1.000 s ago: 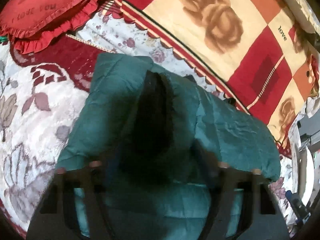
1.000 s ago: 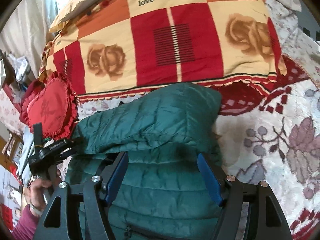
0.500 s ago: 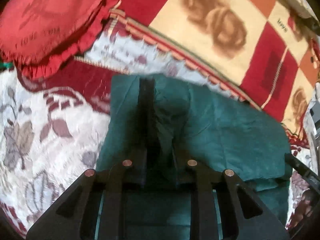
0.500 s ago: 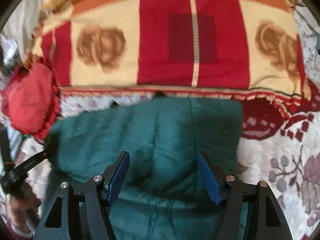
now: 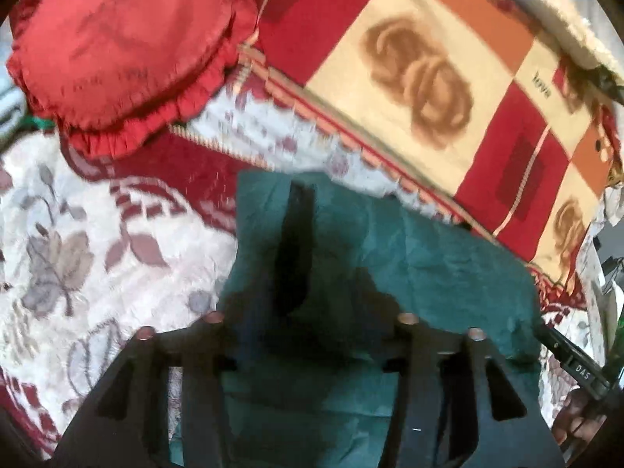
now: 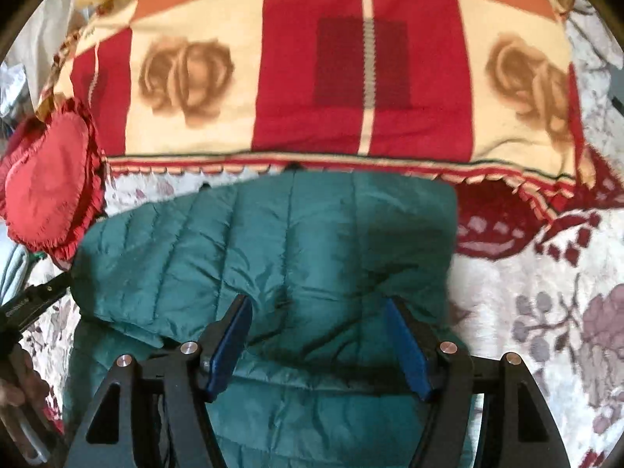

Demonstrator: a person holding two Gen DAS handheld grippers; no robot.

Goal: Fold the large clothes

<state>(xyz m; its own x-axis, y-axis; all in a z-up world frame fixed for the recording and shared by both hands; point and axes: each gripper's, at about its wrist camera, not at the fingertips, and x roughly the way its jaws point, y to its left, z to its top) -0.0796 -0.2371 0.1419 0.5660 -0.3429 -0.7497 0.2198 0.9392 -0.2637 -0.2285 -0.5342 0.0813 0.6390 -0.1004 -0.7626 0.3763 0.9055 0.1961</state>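
A teal quilted jacket (image 6: 273, 241) lies folded on the patterned bedspread, and it also shows in the left wrist view (image 5: 429, 265). My right gripper (image 6: 318, 312) is open, its blue pads (image 6: 230, 343) resting on the upper fold of the jacket with cloth between them but not pinched. My left gripper (image 5: 308, 308) hangs over the jacket's left edge in deep shadow. Its fingers are dark and blurred against the cloth, with a gap between them.
A red heart-shaped cushion (image 5: 117, 50) lies at the upper left. A red and cream rose-patterned blanket (image 6: 351, 70) lies behind the jacket. The floral bedspread (image 5: 78, 253) extends on both sides. The other hand-held gripper shows at each view's edge (image 5: 577, 366).
Both grippers have drawn back toward me over the jacket. The left gripper's fingers, close together half a second ago, now stand wider apart. The right gripper has stayed open.
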